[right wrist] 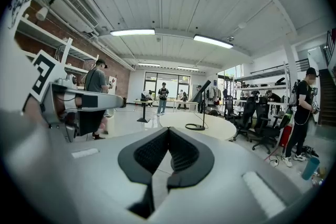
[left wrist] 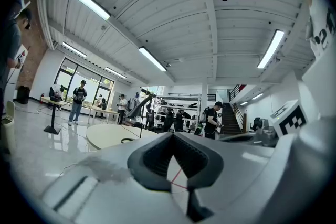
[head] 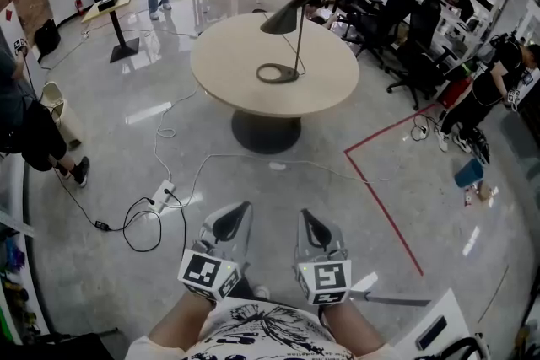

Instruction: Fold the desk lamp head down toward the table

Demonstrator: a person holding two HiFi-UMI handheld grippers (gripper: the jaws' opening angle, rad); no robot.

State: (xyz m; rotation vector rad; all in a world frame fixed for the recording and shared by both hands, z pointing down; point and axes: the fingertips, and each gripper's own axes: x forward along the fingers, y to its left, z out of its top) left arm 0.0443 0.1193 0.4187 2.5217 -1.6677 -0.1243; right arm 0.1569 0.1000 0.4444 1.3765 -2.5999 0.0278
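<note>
Jaws on the 2 tools, left gripper and right gripper, are clenched on nothing and held close to the person's body. That is likely because the desk lamp, its head tilted above the round table, stands well apart.

The person wore a white T-shirt printed with a black line drawing. Just ahead of the T-shirt, the left gripper and right gripper were pale grey shells with black ribbed jaw pads. At the end nearest the T-shirt, each carried a white marker cube with black square patterns.
</note>
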